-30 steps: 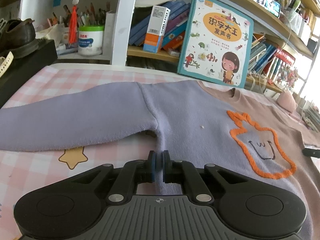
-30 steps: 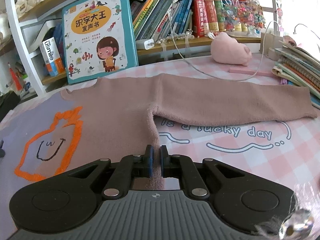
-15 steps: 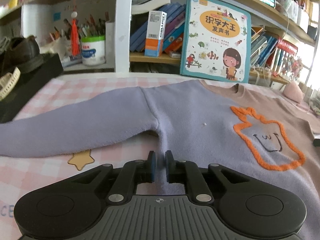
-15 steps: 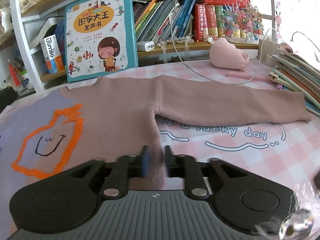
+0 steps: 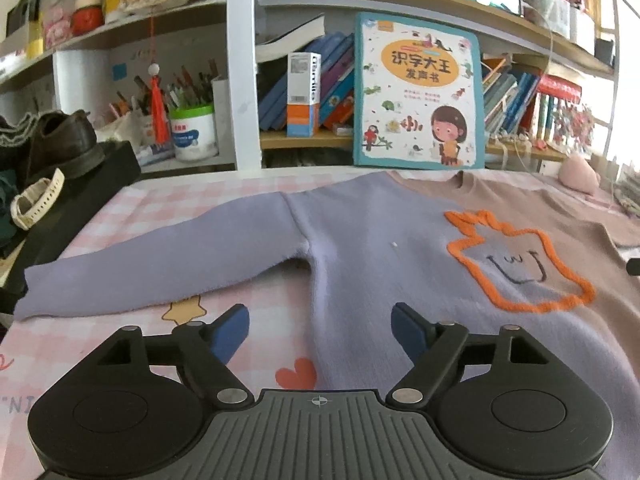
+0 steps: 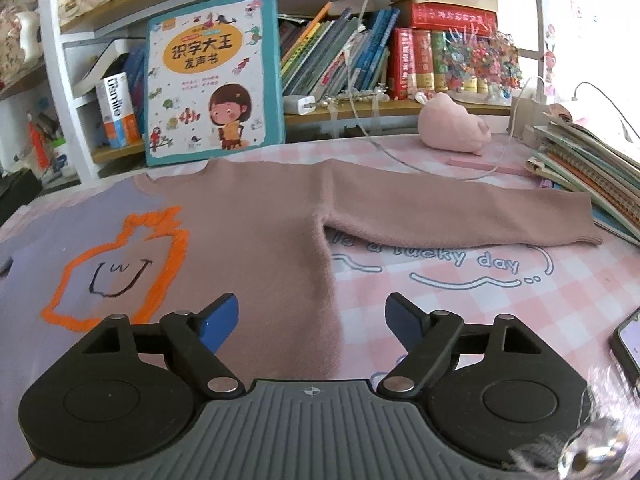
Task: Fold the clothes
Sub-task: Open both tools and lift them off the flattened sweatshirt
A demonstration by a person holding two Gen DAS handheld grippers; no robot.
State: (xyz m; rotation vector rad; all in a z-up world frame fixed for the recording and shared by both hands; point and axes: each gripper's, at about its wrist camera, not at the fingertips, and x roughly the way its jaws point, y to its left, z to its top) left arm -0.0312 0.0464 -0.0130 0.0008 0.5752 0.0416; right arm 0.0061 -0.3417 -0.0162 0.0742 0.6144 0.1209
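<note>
Two-tone sweater (image 5: pixel 360 248) lies flat on the pink-check table (image 6: pixel 500 300), sleeves out. Left gripper (image 5: pixel 320 330) & right gripper (image 6: pixel 312 320), jaws just opened, hold nothing. Best next: pinch each cuff squarely, fold inward w/o bunching.

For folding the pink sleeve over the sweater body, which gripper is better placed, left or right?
Right. The right gripper, open, sits at the pink side seam, with the pink sleeve just ahead. The left gripper faces the purple sleeve.
</note>
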